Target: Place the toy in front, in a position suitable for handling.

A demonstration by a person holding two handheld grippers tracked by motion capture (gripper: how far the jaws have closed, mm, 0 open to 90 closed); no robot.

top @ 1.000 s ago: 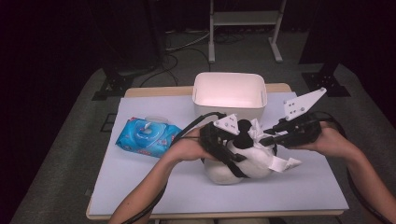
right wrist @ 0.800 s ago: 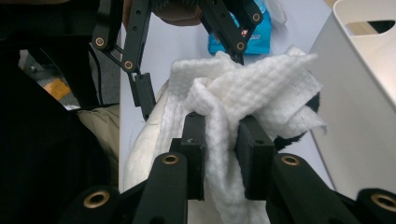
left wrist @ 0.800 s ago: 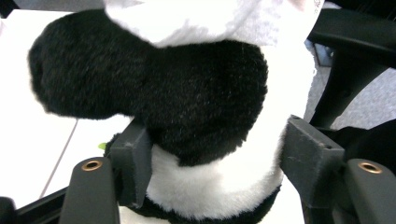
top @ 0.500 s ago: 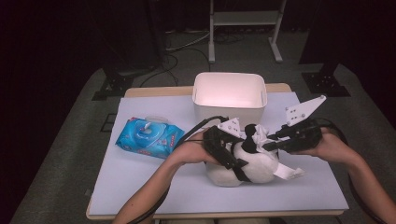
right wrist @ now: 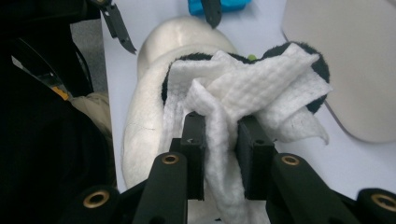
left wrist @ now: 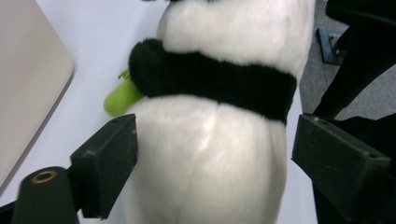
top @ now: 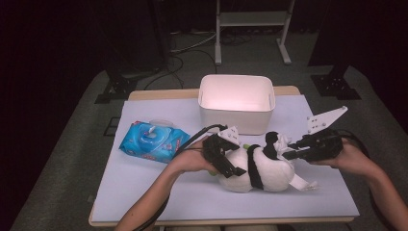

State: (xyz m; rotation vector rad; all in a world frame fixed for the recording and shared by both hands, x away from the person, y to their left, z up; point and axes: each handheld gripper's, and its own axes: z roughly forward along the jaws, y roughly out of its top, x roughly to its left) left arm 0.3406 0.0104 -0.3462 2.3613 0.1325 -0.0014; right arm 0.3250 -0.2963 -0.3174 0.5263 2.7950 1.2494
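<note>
A black-and-white panda plush (top: 262,168) lies on the white table top (top: 168,192), with a small green piece (left wrist: 119,98) at its far side. My left gripper (top: 239,159) straddles the plush's white body (left wrist: 210,140). Its jaws have just been opening; the plush is still between them, and the right-hand pad stands clear of the fur. My right gripper (top: 288,154) is shut on a white wipe (right wrist: 243,88) draped over the plush's black-eared head. A loose end of the wipe (top: 300,182) trails on the table.
A white bin (top: 235,118) stands just behind the plush. A blue pack of wipes (top: 153,140) lies on the table's left side. Dark stands and cables surround the table on the floor.
Both hands have sunk toward the table and the plush has come down with them. The left gripper's jaws stand wider. The right gripper has moved in over the plush's head with the wipe.
</note>
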